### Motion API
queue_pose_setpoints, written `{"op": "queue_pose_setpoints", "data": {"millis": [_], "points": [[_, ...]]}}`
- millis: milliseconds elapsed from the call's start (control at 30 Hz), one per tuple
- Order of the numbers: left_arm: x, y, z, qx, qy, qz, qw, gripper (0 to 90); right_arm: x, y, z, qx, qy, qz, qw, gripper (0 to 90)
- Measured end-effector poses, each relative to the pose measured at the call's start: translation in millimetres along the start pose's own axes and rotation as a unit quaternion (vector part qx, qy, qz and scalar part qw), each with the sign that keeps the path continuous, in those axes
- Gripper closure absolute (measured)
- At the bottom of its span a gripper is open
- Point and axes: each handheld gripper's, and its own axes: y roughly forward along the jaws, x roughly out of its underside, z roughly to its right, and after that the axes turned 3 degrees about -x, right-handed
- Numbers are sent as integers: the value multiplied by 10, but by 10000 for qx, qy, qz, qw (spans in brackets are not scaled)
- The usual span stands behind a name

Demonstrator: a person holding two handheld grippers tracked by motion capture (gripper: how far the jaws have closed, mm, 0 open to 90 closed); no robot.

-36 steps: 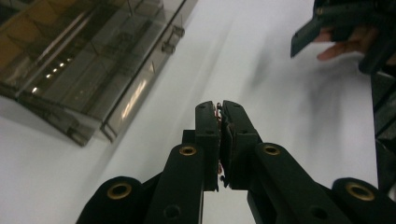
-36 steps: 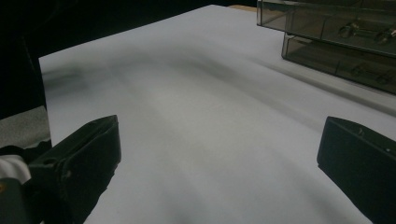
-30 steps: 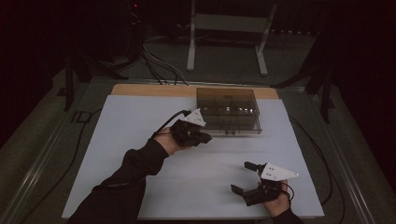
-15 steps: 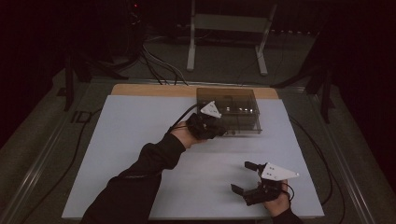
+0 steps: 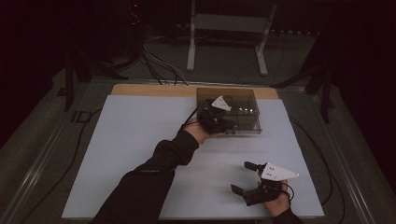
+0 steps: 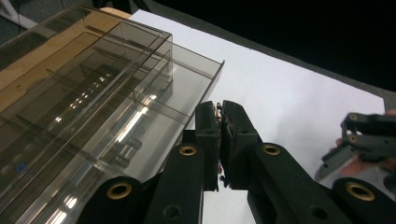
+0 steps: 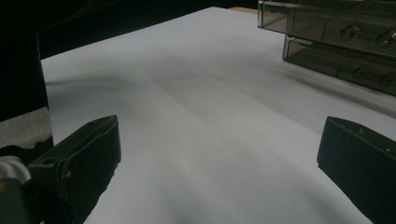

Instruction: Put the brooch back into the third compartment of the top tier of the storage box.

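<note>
smoky clear plastic drawer box (image 5: 233, 109): left gripper (image 6: 219, 112), jaws pressed together, noses at its open drawer; next, probably push it shut. right gripper (image 5: 250, 179) rests agape.

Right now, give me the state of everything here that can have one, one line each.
Left gripper: fingers shut, nothing visible between them, at the drawer box's front.
Right gripper: fingers open, empty, low over the white sheet.
Smoky clear drawer box: upright at the sheet's far edge.
Lower drawer: pulled partway out.
</note>
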Motion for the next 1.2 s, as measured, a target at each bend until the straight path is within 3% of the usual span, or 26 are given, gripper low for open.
{"op": "queue_pose_setpoints", "data": {"millis": [300, 533, 767, 1033, 1133, 1200], "points": [[-84, 236, -29, -136, -135, 50, 9998, 874, 1, -14, 26, 8, 46, 44, 10000, 0], [-175, 407, -99, -277, -400, 173, 9987, 874, -3, -23, 29, 8, 45, 68, 10000, 0], [-227, 556, -134, -187, -663, 233, 9974, 873, -4, -31, 33, -5, 58, 90, 9999, 0], [-246, 731, -121, -223, -704, 111, 9972, 871, -5, -38, 36, -9, 52, 127, 9999, 0], [-255, 780, -157, -228, -888, 123, 9957, 871, -9, -42, 31, -17, 72, 132, 9999, 0], [-264, 809, -159, -226, -896, 117, 9957, 872, -10, -45, 29, -9, 57, 136, 9999, 0]]}}
